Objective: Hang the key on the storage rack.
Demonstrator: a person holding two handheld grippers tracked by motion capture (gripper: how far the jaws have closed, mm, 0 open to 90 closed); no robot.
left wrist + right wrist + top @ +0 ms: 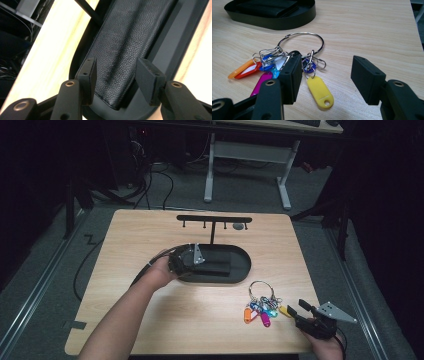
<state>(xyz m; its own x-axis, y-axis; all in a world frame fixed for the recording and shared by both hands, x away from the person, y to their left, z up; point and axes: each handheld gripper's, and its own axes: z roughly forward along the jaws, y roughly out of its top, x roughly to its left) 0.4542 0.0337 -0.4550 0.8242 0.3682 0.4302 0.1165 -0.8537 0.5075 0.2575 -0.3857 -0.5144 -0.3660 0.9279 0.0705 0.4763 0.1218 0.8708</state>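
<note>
A black leather wallet lies in a black oval tray at the middle of the table. My left gripper hovers over the tray's left end. In the left gripper view its jaws stand open on either side of the wallet's near end, pads beside it rather than pressing. A bunch of keys with coloured tags on a metal ring rests at the table's front right. Just right of it my right gripper is open and low. In its own view a yellow tag lies between its jaws.
A black T-shaped stand with small hooks rises behind the tray, a small grey object hanging at its right end. The wooden table has bare room at left and front. A white desk frame stands beyond.
</note>
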